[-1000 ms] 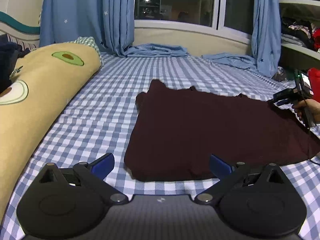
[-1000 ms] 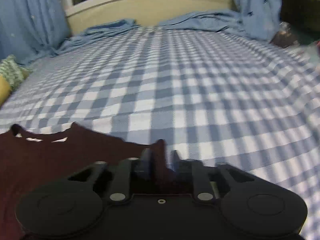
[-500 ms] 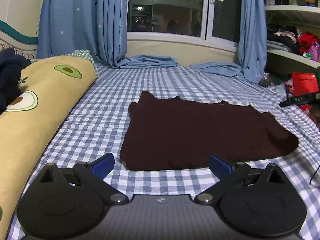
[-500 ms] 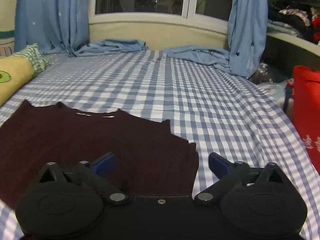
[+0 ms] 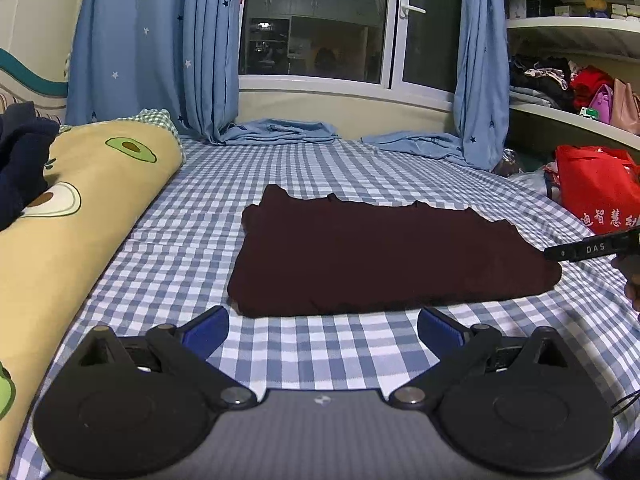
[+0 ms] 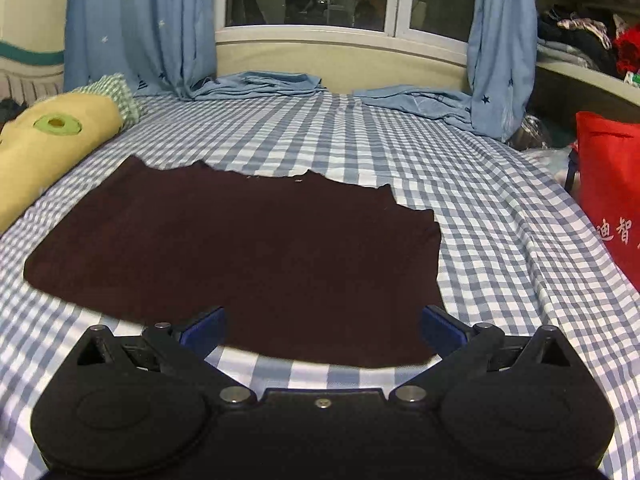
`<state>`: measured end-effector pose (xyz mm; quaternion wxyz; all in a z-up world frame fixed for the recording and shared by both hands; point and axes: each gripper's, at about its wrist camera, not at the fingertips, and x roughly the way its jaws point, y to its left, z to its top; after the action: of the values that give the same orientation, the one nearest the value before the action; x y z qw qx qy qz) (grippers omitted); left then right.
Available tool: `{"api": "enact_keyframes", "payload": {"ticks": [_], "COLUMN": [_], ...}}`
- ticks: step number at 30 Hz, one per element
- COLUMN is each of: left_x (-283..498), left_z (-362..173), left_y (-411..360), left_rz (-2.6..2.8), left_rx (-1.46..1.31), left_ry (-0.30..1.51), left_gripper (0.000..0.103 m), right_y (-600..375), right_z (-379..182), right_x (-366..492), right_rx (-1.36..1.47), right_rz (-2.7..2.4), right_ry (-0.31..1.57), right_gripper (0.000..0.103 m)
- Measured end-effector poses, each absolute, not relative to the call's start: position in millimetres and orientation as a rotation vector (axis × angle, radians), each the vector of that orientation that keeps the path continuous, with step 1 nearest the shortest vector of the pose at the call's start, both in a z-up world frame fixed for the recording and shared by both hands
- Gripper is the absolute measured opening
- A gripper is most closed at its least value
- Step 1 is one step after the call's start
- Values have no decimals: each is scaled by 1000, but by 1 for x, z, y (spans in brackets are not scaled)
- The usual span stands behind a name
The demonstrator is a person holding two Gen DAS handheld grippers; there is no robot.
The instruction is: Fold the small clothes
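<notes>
Left gripper [image 5: 323, 326] jaws wide, empty, hovering over the checkered bed [image 5: 320, 168] just short of the dark maroon garment [image 5: 384, 256]. Right gripper [image 6: 323, 326] also wide, empty, above the garment's near edge. Garment lies flat mid-bed, avocado pillow [image 5: 80, 208] left, red bag [image 5: 600, 184] right.

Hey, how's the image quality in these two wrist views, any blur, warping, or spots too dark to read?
Left wrist view: sharp, strong fisheye bending of the window frame; night outside, room lit from indoors. Right wrist view: slightly softer, the checked sheet smears near the lower edges. In both, the dark maroon garment is so dark that its folds barely show.
</notes>
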<state>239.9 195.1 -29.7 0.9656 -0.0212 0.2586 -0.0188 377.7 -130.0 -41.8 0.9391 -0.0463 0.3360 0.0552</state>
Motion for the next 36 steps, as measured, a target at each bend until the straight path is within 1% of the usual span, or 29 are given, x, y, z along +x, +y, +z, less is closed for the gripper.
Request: {"api": "enact_keyframes", "payload": {"ticks": [6, 15, 26, 36], "left_x": [246, 278, 304, 332], "left_z": [-35, -50, -69, -84], "left_y": [205, 225, 240, 261], "left_rz": [-75, -97, -105, -133], "left_rx": [-72, -69, -70, -144], "left_ry": [537, 572, 614, 649], "left_gripper": [102, 102, 102, 102], "right_y": [-106, -74, -67, -58], "right_z": [-44, -41, -41, -42], "right_x": [362, 359, 365, 364], "right_rx": [-143, -179, -173, -212], "right_rz": [127, 143, 118, 115], "right_ry": [666, 664, 679, 679], "right_gripper": [102, 102, 102, 102]}}
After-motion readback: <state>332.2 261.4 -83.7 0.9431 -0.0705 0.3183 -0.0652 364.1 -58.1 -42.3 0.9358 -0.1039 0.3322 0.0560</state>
